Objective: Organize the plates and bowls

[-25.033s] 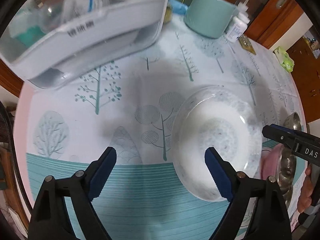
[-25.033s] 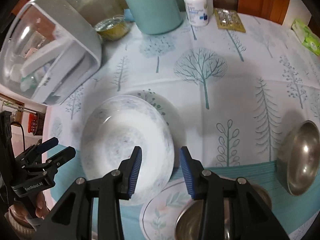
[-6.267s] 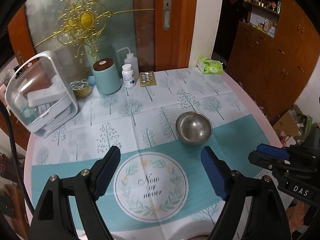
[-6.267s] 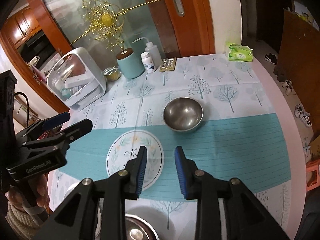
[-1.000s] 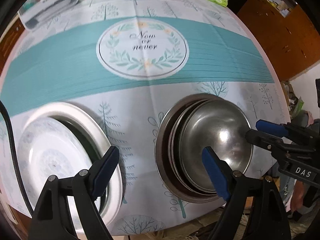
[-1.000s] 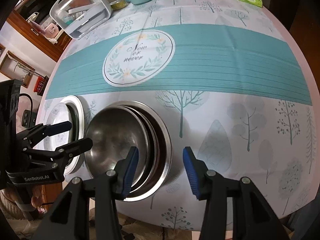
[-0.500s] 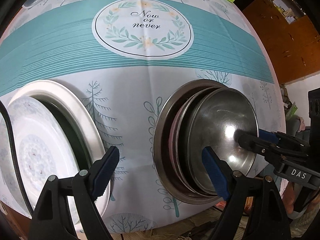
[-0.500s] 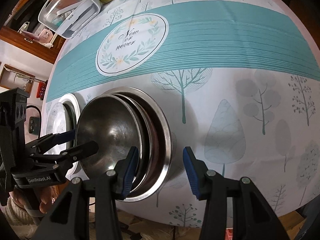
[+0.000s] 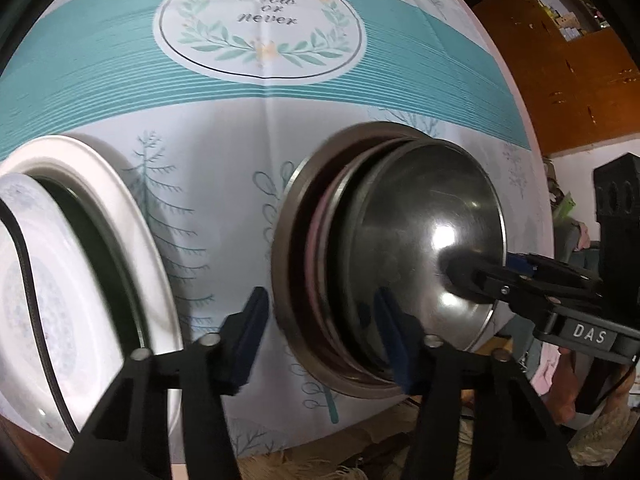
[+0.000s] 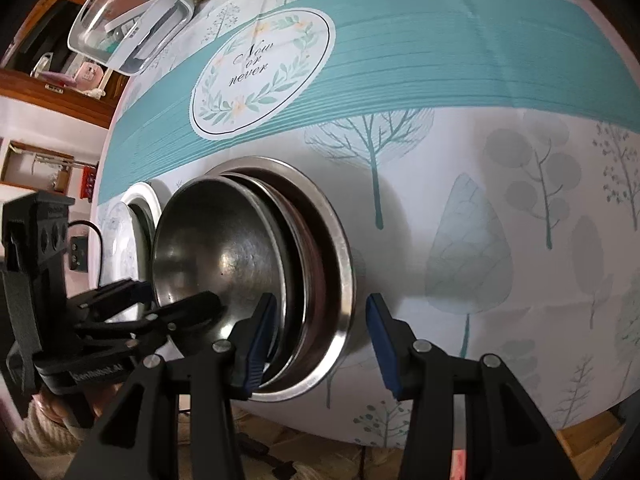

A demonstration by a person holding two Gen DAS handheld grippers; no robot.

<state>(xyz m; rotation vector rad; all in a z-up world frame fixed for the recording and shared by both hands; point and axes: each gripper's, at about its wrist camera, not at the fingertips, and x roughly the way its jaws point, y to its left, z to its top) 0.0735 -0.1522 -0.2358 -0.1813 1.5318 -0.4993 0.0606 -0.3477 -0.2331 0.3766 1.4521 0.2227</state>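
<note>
A stack of nested steel bowls sits near the table's front edge, with a pink one showing between the rims. My left gripper straddles the stack's left rim, one finger outside and one inside, and its jaws are closing. A sliver of cloth still shows beside the outer pad. My right gripper straddles the opposite rim of the steel bowls, open, with a small gap to the outer rim. White plates are stacked to the left.
The tablecloth's "Now or never" medallion lies beyond the bowls. A clear storage box stands at the far left edge of the table. The table's front edge runs just under both grippers. A person's hand holds the left gripper.
Both grippers have come down onto the steel stack. The left jaws have narrowed sharply around the rim. The right jaws keep the same width.
</note>
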